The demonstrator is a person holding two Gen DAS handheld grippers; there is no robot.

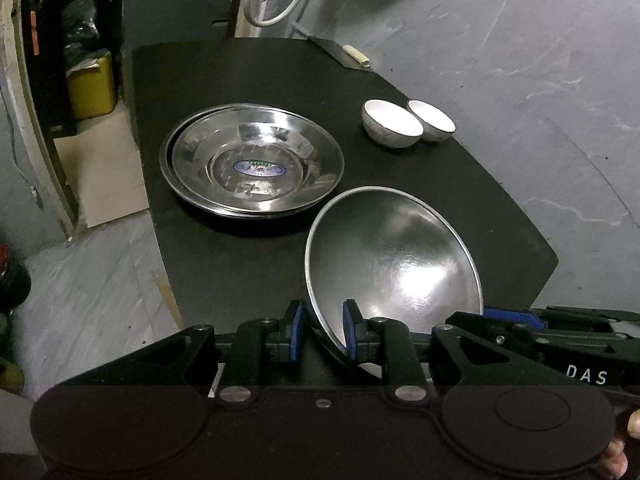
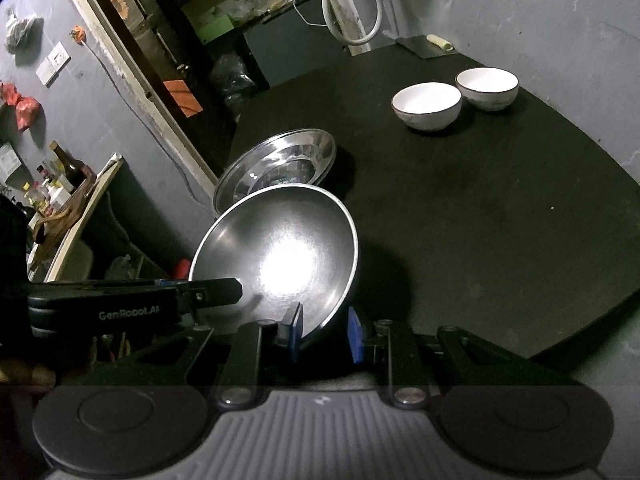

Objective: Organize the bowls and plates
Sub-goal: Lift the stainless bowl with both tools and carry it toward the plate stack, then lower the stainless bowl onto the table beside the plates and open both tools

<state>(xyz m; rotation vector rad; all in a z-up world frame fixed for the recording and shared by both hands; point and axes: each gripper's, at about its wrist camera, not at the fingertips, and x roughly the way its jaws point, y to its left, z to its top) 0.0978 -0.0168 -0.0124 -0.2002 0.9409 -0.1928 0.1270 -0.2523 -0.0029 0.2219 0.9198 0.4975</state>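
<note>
Steel bowl (image 1: 394, 256) tilted, rim pinched by left gripper (image 1: 322, 330) and right gripper (image 2: 324, 334); stacked plates (image 1: 252, 160) lie just beyond it

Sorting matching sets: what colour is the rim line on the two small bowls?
Dark, on the two white small bowls; right wrist view.

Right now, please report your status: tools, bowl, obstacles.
Left tool and right tool both astride the steel bowl rim, bowl tilted. Stacked plates close behind. Two white bowls apart, far right.
</note>
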